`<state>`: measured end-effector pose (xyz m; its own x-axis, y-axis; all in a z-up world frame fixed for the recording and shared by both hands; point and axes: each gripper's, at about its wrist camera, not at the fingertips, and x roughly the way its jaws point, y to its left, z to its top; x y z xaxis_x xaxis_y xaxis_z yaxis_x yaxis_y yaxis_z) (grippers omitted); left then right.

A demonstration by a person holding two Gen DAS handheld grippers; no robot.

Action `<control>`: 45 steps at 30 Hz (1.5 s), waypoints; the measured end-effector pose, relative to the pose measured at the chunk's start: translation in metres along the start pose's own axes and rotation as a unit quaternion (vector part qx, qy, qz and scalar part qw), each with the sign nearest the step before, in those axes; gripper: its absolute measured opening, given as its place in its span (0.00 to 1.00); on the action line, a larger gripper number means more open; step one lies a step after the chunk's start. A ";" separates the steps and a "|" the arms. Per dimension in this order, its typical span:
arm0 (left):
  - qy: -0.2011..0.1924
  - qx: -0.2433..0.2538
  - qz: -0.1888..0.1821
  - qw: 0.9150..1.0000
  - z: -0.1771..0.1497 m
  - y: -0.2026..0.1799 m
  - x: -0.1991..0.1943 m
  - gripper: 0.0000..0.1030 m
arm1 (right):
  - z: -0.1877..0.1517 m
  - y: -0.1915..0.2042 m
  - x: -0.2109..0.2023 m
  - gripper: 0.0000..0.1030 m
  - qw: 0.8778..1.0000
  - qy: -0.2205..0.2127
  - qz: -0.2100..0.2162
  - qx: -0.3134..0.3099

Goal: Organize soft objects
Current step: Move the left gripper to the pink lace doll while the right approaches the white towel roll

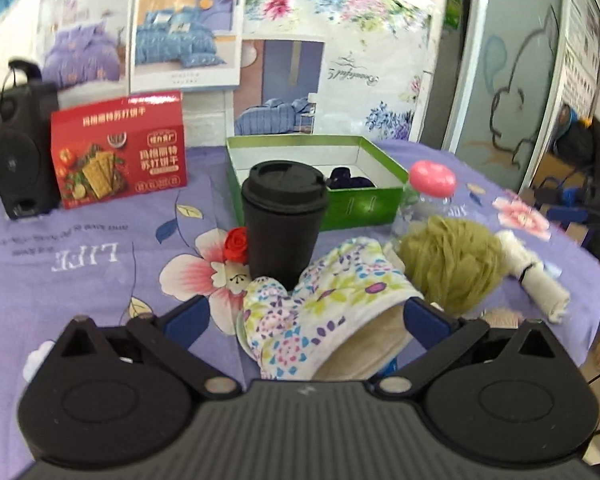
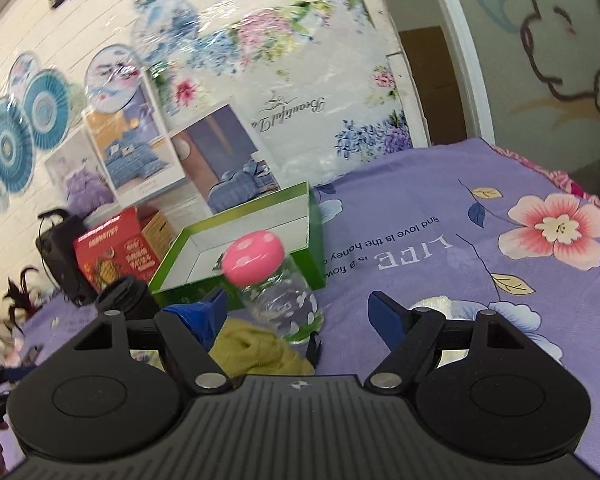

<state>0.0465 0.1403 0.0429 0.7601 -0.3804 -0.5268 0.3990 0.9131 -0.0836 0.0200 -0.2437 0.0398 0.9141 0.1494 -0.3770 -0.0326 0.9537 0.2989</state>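
A floral oven mitt (image 1: 324, 308) lies on the purple flowered cloth (image 1: 100, 248) that covers the desk, right between the blue fingers (image 1: 424, 316) of the left hand-held gripper (image 1: 306, 316), whose jaws stand spread wide to either side of it, grasping nothing. Just beside the mitt on its right sits an olive-green mesh bath pouf (image 1: 452, 260), and past that a rolled white cloth (image 1: 536, 276) near the desk edge. A black lidded cup (image 1: 282, 220) stands upright directly behind the mitt, with a small red rose (image 1: 236, 244) at its left. Behind the cup is an open green box (image 1: 364, 204) holding a dark blue soft item (image 1: 350, 180); a clear bottle with a pink spotted cap (image 1: 432, 180) stands at the box's right corner. Farther left are a red cracker box (image 1: 120, 152) and a black speaker (image 1: 20, 152). The right hand-held gripper (image 2: 300, 316) hovers released over the pouf (image 2: 260, 348), the bottle (image 2: 268, 284) just ahead between its fingers (image 2: 388, 316).
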 end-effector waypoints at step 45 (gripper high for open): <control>0.058 0.092 0.098 0.989 -0.010 -0.068 0.042 1.00 | -0.066 0.015 -0.027 0.62 0.996 0.044 -0.007 -0.076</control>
<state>0.0460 0.0639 0.0177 0.7723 -0.1702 -0.6120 0.3455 0.9210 0.1799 -0.0317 -0.2158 -0.0033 0.8758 0.1520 -0.4582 -0.0873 0.9834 0.1593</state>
